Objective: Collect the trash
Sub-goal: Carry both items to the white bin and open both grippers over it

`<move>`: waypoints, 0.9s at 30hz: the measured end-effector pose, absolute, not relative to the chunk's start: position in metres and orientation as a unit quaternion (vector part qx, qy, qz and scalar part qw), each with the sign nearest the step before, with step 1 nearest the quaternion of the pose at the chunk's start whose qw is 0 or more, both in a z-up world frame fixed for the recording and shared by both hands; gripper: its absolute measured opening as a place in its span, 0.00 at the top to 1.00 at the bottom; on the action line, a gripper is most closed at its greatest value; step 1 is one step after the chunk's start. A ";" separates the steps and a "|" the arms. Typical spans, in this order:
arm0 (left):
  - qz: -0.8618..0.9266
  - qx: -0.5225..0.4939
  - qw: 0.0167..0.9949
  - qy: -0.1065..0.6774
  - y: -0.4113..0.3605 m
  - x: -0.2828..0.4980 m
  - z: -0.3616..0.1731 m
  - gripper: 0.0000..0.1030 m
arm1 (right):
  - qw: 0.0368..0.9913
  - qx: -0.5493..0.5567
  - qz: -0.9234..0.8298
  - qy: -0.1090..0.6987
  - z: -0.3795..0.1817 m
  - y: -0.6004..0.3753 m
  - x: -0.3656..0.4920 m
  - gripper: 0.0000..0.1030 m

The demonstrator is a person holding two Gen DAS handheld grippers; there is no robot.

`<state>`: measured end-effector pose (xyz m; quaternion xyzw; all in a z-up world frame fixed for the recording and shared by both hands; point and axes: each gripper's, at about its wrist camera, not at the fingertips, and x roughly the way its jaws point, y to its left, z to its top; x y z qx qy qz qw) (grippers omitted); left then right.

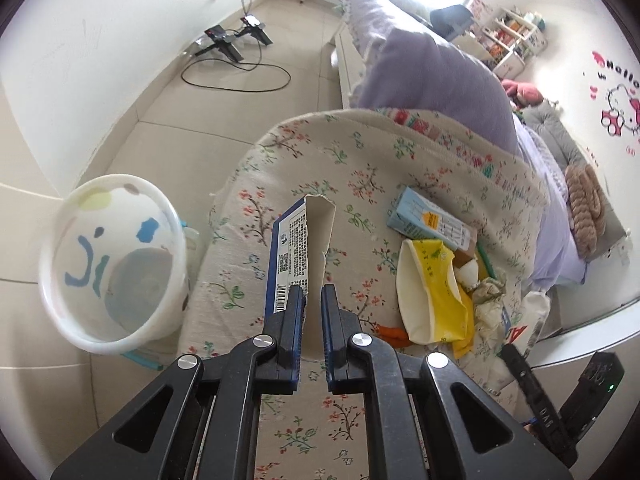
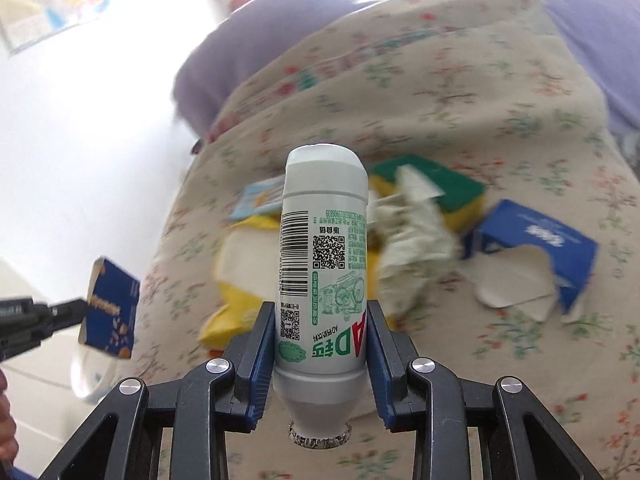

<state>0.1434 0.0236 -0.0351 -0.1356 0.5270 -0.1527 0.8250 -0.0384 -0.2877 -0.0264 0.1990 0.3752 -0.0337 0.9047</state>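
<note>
Left wrist view is showing the left gripper (image 1: pixel 312 292) clenching a torn blue carton (image 1: pixel 298 248) by its near end, the pads pinching one cardboard wall while the carton is sticking forward and up, open at its far end. It is hanging above the near left edge of a floral quilt (image 1: pixel 360 160) that is covering the bed. Just beyond that edge, on the tiled floor (image 1: pixel 224 108), a white trash bin (image 1: pixel 114 264) with coloured spots is standing open and lying to the left of the gripper. Near the right edge of the quilt a heap of trash is lying: a yellow wrapper (image 1: pixel 436 296), a light blue carton (image 1: pixel 430 218) touching it on the far side, and crumpled paper (image 1: pixel 486 292) beside them.

Right wrist view is showing the right gripper (image 2: pixel 320 340) grasping a white drink bottle (image 2: pixel 324 276) by its lower body, foil cap toward the camera and base pointing away, the two pads pressing on its sides. Behind it, blurred, a yellow-and-green sponge (image 2: pixel 448 188), the crumpled paper (image 2: pixel 412 228) and a torn blue box (image 2: pixel 532 248) are lying on the quilt (image 2: pixel 460 80). At the left edge the left gripper (image 2: pixel 76 306) is holding its blue carton (image 2: pixel 112 312) off the side of the bed.
</note>
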 end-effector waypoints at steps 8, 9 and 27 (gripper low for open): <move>-0.086 -0.213 0.823 0.520 0.108 0.151 -0.038 0.91 | 0.899 0.176 0.026 0.400 -0.027 -0.229 -0.006 0.64; -0.076 -0.222 0.820 0.522 0.117 0.151 -0.041 0.91 | 0.898 0.171 0.035 0.405 -0.027 -0.218 0.000 0.64; 0.040 -0.255 0.797 0.547 0.184 0.175 -0.081 0.87 | 0.831 0.105 0.239 0.492 -0.069 -0.014 0.140 0.64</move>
